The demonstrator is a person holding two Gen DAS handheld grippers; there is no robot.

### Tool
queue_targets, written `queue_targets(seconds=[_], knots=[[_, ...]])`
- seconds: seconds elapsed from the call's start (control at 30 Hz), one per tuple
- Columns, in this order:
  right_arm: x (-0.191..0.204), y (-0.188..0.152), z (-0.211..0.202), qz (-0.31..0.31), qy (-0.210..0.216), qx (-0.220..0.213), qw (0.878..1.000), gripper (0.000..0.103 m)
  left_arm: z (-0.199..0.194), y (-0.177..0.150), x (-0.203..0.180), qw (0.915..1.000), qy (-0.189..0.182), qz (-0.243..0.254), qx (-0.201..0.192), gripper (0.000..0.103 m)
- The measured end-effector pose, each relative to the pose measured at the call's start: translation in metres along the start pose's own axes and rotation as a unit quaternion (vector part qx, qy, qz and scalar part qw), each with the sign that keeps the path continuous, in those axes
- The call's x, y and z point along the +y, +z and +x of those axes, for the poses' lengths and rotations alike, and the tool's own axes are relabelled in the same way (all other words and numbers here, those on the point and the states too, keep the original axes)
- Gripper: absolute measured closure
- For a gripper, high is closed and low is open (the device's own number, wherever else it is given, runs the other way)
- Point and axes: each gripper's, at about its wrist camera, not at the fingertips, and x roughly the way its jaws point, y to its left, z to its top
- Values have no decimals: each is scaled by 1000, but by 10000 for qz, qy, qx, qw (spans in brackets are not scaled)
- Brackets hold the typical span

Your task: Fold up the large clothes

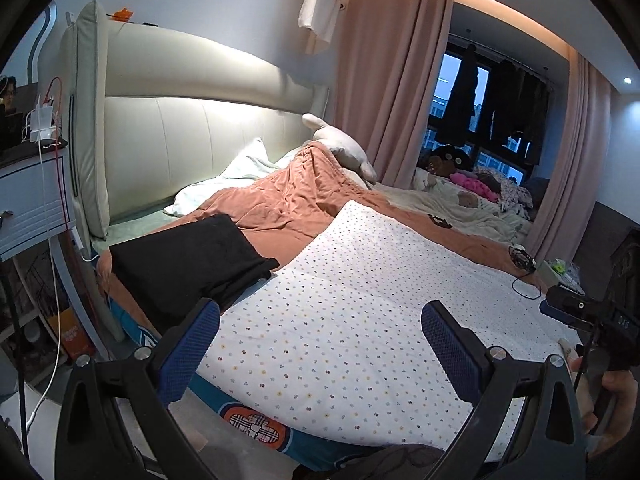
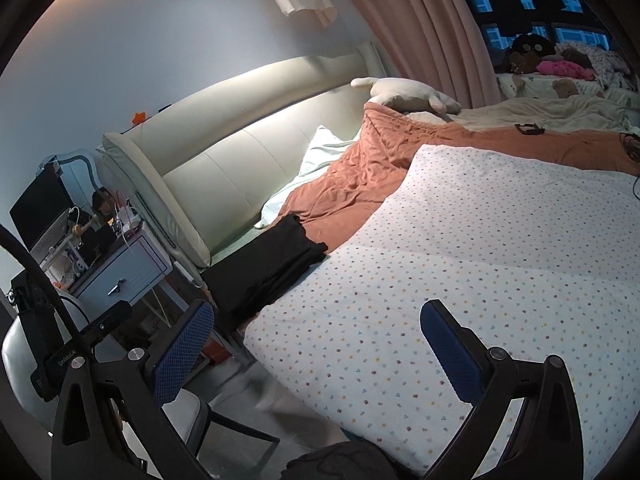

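Cream padded headboard (image 1: 208, 128), pink curtains (image 1: 384, 80), dusk window (image 1: 460, 84)

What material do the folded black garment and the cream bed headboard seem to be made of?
Folded black garment: probably a soft knit or fleece; matte, no shine, thick rounded folds. Cream bed headboard: looks like padded leather or imitation leather; smooth, slightly glossy under the light, with stitched vertical panels. I cannot tell which.

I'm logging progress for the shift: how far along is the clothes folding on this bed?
Done: one black garment lies folded beside the dotted sheet. In hand: nothing; left gripper and right gripper hang open. Left: dark fabric at the bottom edge, apparently unfolded.
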Motion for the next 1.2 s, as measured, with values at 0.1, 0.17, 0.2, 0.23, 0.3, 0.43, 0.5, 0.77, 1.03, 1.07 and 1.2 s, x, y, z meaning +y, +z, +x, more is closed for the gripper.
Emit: queue_targets(seconds=[0.1,0.17,0.2,0.23,0.3,0.43,0.5,0.77,1.03,1.07,1.2], knots=[[7,-16,-19,-46,-132,-92,9999,0,-13,-9,-12,9998,-84,138,-70,0],[12,-28,-32,-59,-207,-161,9996,0,-21,-15,-19,9997,-115,217,-97,0],[14,-34,-40,-73,-251,-207,9994,0,-25,-18,-21,9995,-137,263,-105,0],[17,-40,-47,-84,-305,-262,9992,0,-30,-22,-25,9993,-163,317,-120,0],[20,-51,-57,-110,-393,-307,9987,0,-41,-30,-32,9988,-184,413,-170,0],[34,-72,-76,-205,-550,-341,9977,0,-62,-43,-38,9982,-304,444,-248,0],[40,-82,-86,-234,-627,-410,9969,0,-71,-50,-40,9979,-359,474,-258,0],[65,-122,-113,-401,-917,-504,9937,0,-105,-80,-44,9962,-485,626,-355,0],[83,-161,-124,-499,-1045,-538,9918,0,-133,-113,-46,9937,-506,905,-427,0],[86,-165,-124,-515,-1045,-522,9918,0,-134,-116,-46,9936,-518,916,-414,0],[88,-176,-121,-499,-1067,-506,9917,0,-140,-130,-49,9925,-524,1042,-361,0]])
